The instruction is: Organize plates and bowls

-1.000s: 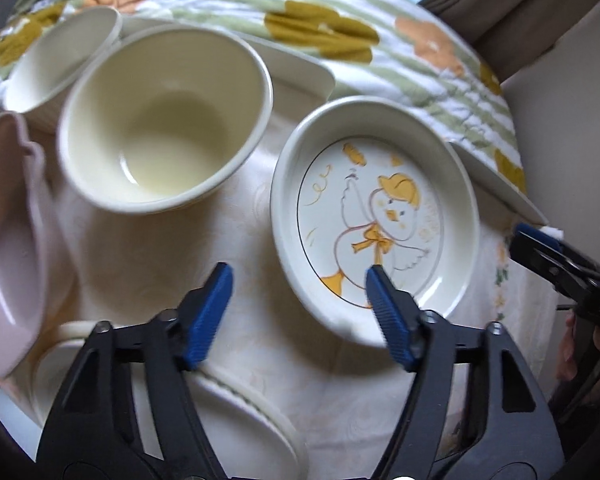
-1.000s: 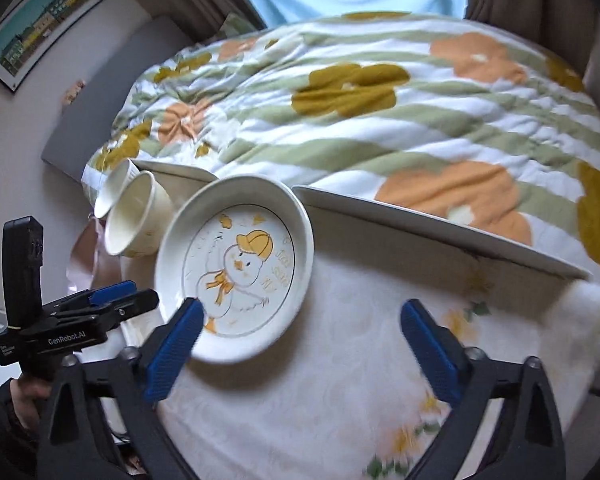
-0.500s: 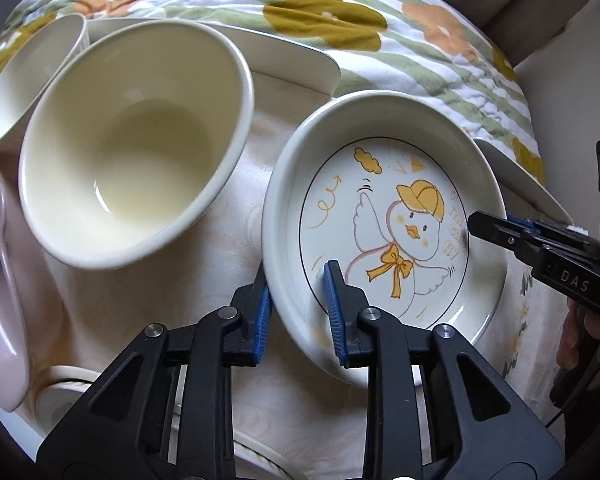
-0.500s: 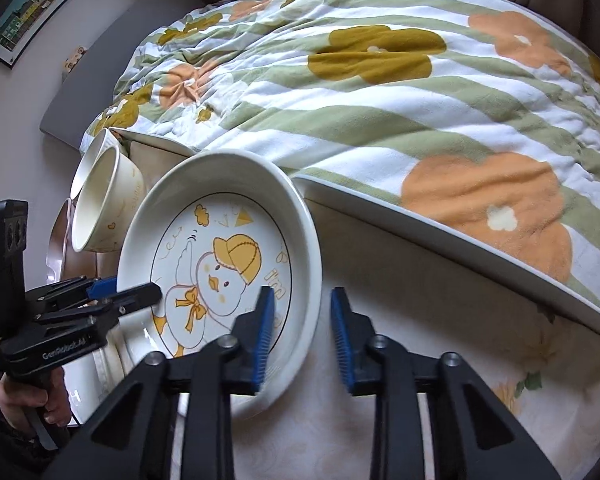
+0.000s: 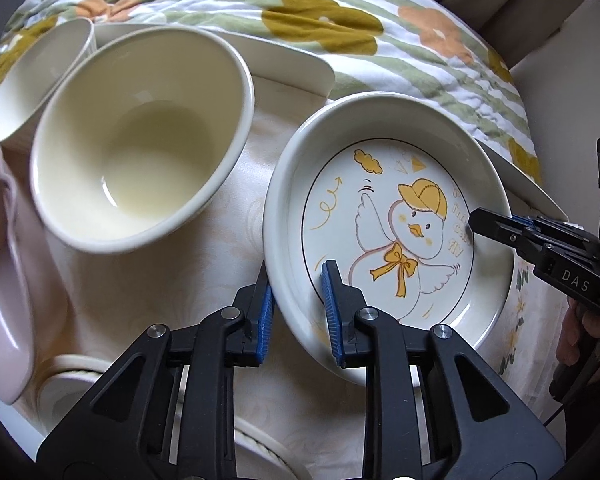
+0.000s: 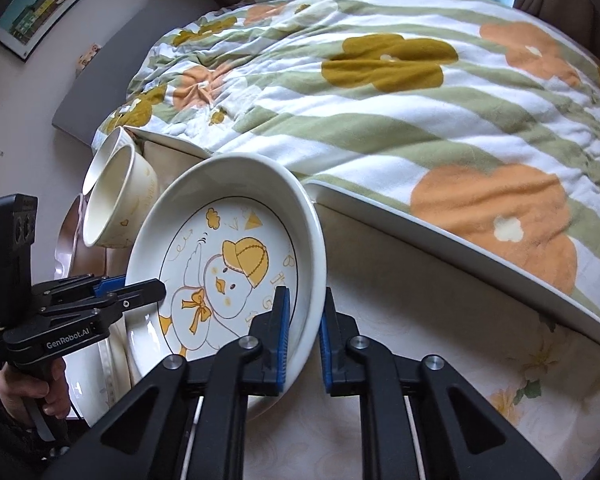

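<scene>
A white deep plate with a yellow-capped duck drawing (image 5: 388, 240) (image 6: 228, 272) rests on the cream tablecloth. My left gripper (image 5: 296, 284) (image 6: 156, 286) is shut on its near-left rim, one blue pad inside and one outside. My right gripper (image 6: 304, 312) (image 5: 476, 220) holds the opposite rim; its jaws are closing, with the rim pressed between the pads. In the right wrist view the plate looks tipped. A cream bowl (image 5: 140, 152) (image 6: 116, 200) stands left of the plate, apart from it.
A second cream bowl (image 5: 36, 92) sits behind the first. A pink dish (image 5: 0, 280) lies at the far left and white crockery (image 5: 72, 372) under my left gripper. A floral quilt (image 6: 380, 100) borders the white table edge (image 6: 460, 248). A hand (image 6: 24, 392) grips the left handle.
Both grippers went from wide open to shut on opposite rims of the duck plate. Both cameras came closer to the plate, which now looks tipped.
</scene>
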### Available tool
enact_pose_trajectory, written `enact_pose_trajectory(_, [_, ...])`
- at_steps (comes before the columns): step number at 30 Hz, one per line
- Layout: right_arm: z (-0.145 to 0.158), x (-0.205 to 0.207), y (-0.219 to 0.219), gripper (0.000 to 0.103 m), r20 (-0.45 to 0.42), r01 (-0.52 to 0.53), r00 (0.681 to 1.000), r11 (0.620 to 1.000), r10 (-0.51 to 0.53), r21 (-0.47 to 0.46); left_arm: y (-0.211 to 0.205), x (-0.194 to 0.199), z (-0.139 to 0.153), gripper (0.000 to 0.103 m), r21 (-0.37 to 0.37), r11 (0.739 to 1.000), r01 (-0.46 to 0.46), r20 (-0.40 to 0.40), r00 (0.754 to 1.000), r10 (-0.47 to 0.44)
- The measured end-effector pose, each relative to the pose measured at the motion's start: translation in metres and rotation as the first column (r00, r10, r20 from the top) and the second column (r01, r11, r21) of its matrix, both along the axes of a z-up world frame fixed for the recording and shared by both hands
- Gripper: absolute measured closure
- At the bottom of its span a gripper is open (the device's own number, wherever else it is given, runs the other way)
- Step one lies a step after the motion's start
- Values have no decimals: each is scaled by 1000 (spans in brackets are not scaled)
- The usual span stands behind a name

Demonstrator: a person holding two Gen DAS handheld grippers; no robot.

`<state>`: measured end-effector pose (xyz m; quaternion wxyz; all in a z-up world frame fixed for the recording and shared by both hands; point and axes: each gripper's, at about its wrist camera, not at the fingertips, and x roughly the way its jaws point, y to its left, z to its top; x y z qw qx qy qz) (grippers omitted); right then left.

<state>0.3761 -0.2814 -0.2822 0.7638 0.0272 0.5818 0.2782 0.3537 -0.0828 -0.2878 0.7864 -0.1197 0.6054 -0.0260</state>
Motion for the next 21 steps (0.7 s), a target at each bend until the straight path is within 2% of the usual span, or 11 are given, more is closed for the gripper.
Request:
enact_pose_trajectory(5, [18,-18,-4,90,47,-6,999,1000,5,2,-3,-14,23,83,4,1000,8,49,999,-8])
enact_pose_trajectory(12, [64,-65,-16,90,99,31,995,999,-33,22,-6,-68,83,83,19,1000,15,184,983,-18])
enact_pose_trajectory(15, [83,-88,-14,90,138,14,990,1000,-15,9,-4,-91,99,83,14,1000,11,211,977,-14])
enact_pose_trajectory(21, [103,-131,0,90,167,-7,986,1000,5,13,16,-141,118,83,-1,1000,-6,218,976,6])
